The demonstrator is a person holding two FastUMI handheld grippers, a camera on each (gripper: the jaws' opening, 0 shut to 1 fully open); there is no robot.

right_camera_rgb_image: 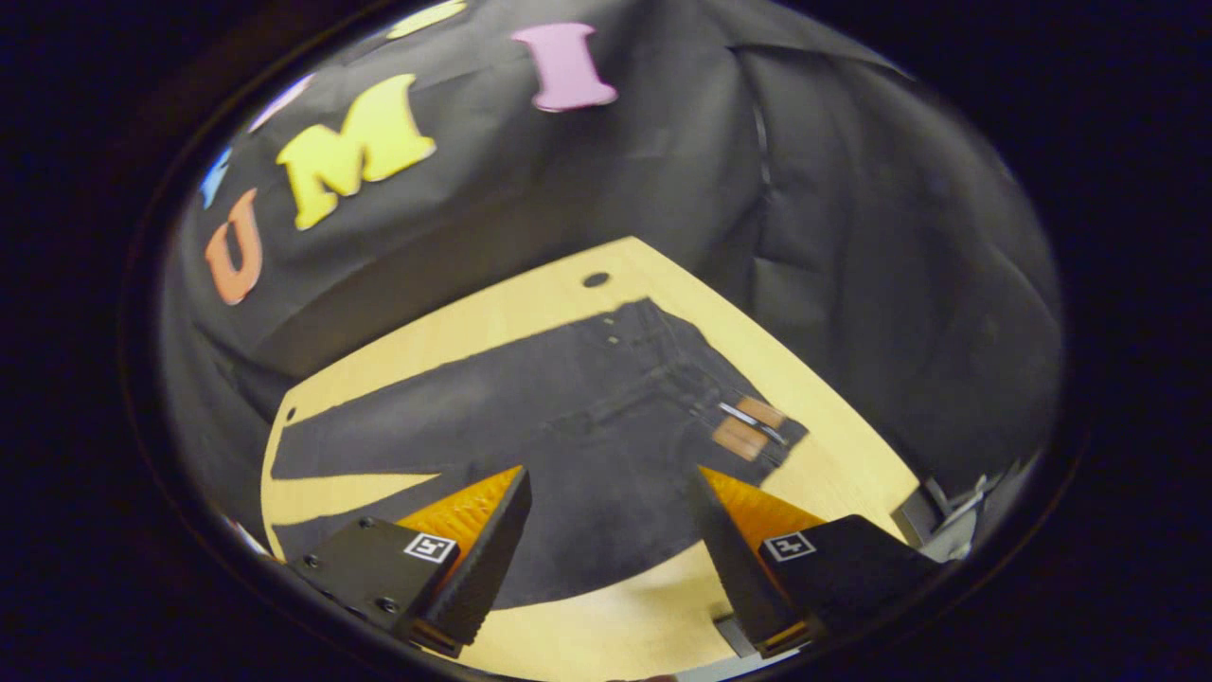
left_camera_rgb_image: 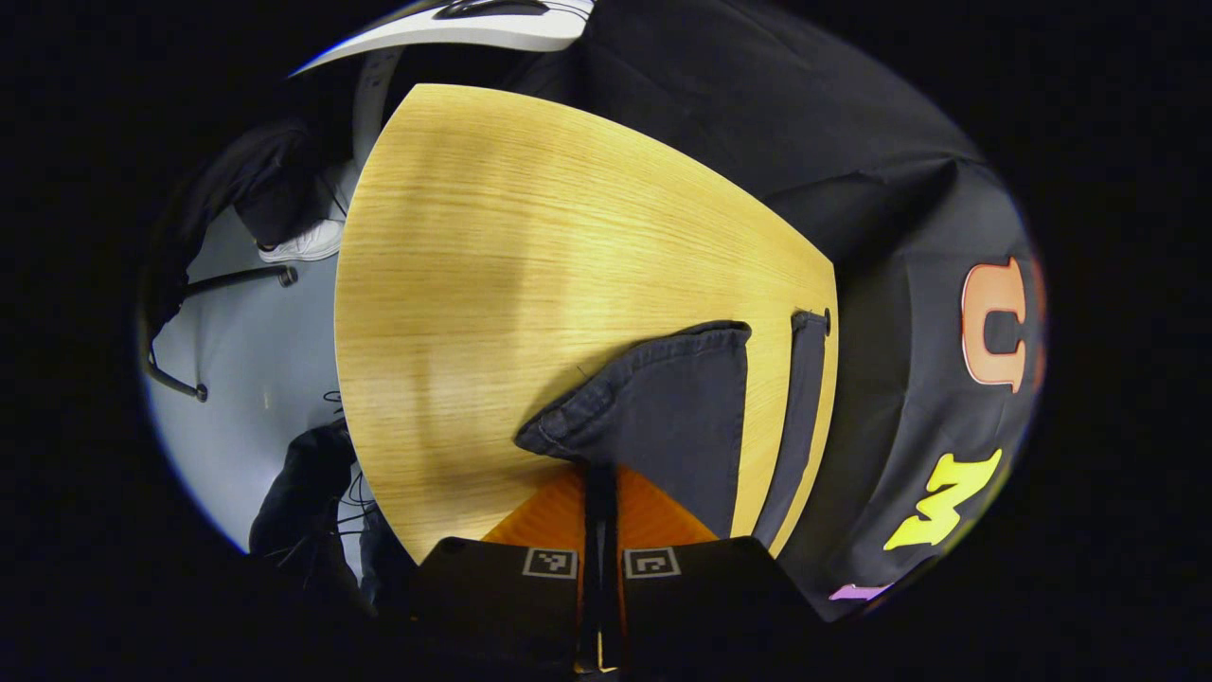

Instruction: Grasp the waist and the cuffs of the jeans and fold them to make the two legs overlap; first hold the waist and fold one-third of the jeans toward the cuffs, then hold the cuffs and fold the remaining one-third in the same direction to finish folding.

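Note:
Dark jeans (right_camera_rgb_image: pixel 568 417) lie flat on the wooden table (right_camera_rgb_image: pixel 653 606), the waist with its tan patch (right_camera_rgb_image: pixel 748 428) to the right and the two legs spread to the left. My right gripper (right_camera_rgb_image: pixel 611 516) hovers open above the seat area near the table's front edge, nothing between its fingers. In the left gripper view, one leg's cuff (left_camera_rgb_image: pixel 653 407) lies on the table (left_camera_rgb_image: pixel 492 284) and my left gripper (left_camera_rgb_image: pixel 598 471) is shut on its hem corner. The other leg (left_camera_rgb_image: pixel 800 417) runs along the table's right edge.
Past the table's left edge in the left gripper view are the pale floor (left_camera_rgb_image: pixel 246 398), a white shoe (left_camera_rgb_image: pixel 305 242), a dark stand leg (left_camera_rgb_image: pixel 237 279) and cables. A small hole (right_camera_rgb_image: pixel 596 279) marks the table's far edge. Black cloth walls stand close behind.

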